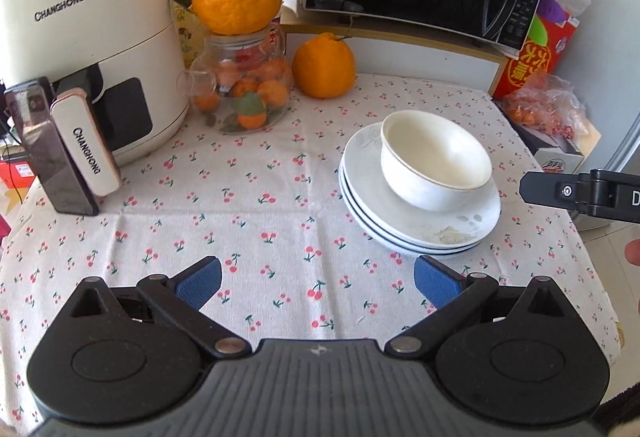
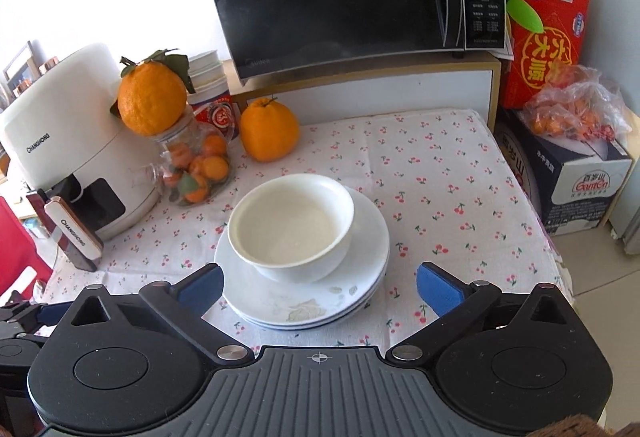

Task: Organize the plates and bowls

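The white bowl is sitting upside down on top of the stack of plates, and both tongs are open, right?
Not quite. The white bowl sits right side up, and the right wrist view looks straight into its empty inside. The rest is right: it rests on the stack of plates, and the left tongs and right tongs are both open.

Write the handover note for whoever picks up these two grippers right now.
Left gripper: open, empty, over bare tablecloth to the left of the dishes.
Right gripper: open, empty, facing the near rim of the plate stack, not touching it.
Dishes: white bowl sits upright on the stack of white plates, towards its far side. Top plate shows crumbs or residue near its front edge.
Done: plates stacked, bowl on top.
Left: no other plates or bowls in view; whether the stack goes elsewhere cannot be told from these views.
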A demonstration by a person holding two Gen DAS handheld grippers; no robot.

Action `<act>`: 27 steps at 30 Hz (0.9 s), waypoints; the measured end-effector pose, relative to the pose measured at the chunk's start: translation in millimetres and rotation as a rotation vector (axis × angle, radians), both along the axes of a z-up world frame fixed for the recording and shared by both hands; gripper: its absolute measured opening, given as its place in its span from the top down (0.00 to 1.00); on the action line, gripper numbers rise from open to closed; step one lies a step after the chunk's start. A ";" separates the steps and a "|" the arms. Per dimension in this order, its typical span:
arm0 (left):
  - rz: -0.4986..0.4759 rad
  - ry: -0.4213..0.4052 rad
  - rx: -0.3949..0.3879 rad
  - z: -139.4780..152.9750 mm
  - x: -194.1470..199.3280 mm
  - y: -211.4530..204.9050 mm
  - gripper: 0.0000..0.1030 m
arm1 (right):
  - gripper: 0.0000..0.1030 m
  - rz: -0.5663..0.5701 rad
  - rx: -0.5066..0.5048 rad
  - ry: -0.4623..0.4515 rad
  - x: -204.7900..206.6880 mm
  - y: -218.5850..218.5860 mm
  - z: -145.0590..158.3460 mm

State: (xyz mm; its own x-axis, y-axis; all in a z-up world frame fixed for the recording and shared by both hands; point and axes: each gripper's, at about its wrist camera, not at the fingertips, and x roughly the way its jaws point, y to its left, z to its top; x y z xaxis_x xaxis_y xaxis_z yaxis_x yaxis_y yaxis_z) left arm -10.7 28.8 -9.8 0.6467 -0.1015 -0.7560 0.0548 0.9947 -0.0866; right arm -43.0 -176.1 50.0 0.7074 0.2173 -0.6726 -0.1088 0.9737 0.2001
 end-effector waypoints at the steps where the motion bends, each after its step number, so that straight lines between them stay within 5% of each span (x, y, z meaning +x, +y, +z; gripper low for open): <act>1: 0.017 -0.001 0.001 -2.0 -2.2 1.7 0.00 | 0.00 -0.013 0.002 0.012 -1.4 0.2 -4.5; 8: 0.105 0.039 0.019 -10.5 1.6 5.3 0.00 | 0.00 -0.075 -0.005 0.056 -7.1 2.7 -22.0; 27: 0.103 0.057 0.134 -18.2 14.4 -17.7 0.00 | 0.00 -0.078 -0.093 0.085 -7.8 11.7 -41.4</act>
State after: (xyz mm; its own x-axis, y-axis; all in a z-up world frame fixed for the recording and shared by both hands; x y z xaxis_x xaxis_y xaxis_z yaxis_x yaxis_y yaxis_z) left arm 3.7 11.2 -28.0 0.6042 0.0672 -0.7940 -0.0489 0.9977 0.0471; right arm -50.8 -164.4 8.6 0.6590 0.0974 -0.7458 -0.0182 0.9934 0.1136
